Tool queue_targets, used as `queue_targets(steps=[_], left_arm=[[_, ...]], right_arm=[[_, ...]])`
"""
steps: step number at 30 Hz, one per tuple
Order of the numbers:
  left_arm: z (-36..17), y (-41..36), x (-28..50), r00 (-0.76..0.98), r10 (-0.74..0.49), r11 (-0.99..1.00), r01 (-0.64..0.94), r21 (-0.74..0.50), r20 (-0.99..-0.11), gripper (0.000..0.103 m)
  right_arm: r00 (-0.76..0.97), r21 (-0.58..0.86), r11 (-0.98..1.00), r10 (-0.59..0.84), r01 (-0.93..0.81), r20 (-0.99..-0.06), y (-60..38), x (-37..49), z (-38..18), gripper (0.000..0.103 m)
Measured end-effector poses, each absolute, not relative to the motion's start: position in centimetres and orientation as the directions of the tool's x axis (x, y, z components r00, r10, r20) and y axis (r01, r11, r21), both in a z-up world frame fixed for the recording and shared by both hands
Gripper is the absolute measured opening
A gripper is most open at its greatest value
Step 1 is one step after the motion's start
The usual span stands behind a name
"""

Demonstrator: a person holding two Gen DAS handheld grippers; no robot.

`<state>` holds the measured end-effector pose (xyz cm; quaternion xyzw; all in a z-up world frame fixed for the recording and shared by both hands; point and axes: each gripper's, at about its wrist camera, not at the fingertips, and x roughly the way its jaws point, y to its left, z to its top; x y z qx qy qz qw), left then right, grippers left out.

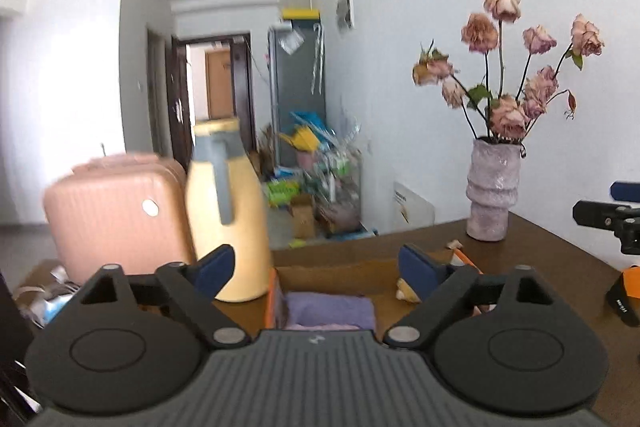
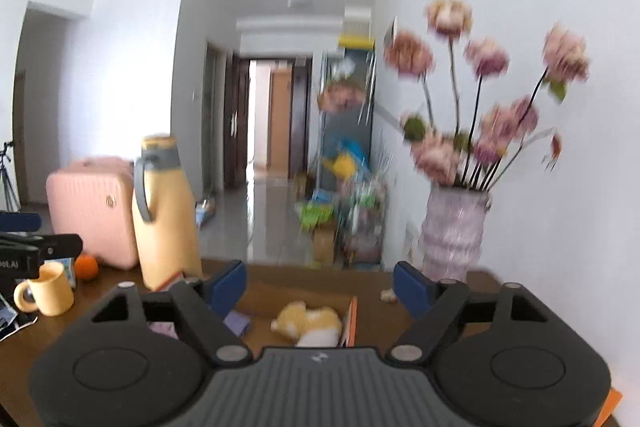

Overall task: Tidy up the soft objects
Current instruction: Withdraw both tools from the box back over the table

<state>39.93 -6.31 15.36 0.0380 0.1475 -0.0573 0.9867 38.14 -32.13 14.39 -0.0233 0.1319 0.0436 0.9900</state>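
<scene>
An open cardboard box with orange edges [image 1: 340, 273] sits on the brown table. A folded purple towel [image 1: 330, 311] lies inside it, and also shows in the right wrist view [image 2: 236, 321]. A yellow and white plush toy [image 2: 310, 323] lies in the box at its right side; part of it shows in the left wrist view [image 1: 406, 289]. My left gripper [image 1: 316, 267] is open and empty above the box. My right gripper [image 2: 320, 285] is open and empty above the box too.
A yellow thermos jug [image 1: 228, 211] stands left of the box. A pink suitcase [image 1: 116, 215] is behind it. A vase of dried roses [image 1: 492, 191] stands at the back right by the wall. A yellow mug [image 2: 46, 289] and an orange [image 2: 86, 267] sit at the left.
</scene>
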Motion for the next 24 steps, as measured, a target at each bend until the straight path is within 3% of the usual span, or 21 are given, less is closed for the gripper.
queue_targets(steps=[3,13,18,24], left_arm=[[15.8,-5.9,38.3,0.960,-0.098,0.992,0.116,0.055,-0.263,0.094],[16.7,-5.0,34.7,0.970,-0.090,0.995,0.098,0.025,-0.226,0.097],[14.0,-4.1,30.2,0.967,-0.066,0.997,0.073,0.021,-0.245,0.099],[10.1,-4.2,21.5,0.986,-0.059,0.990,0.078,0.119,-0.157,0.103]], right_arm=[[0.977,-0.072,0.994,0.064,-0.080,-0.202,-31.3,36.4,14.4,0.085],[0.979,-0.051,0.994,0.085,-0.096,-0.183,-30.6,33.2,15.4,0.085],[0.973,-0.005,0.992,0.120,-0.123,-0.198,-30.0,29.1,12.8,0.085],[0.963,0.000,0.984,0.172,-0.175,-0.210,-28.7,21.8,8.5,0.087]])
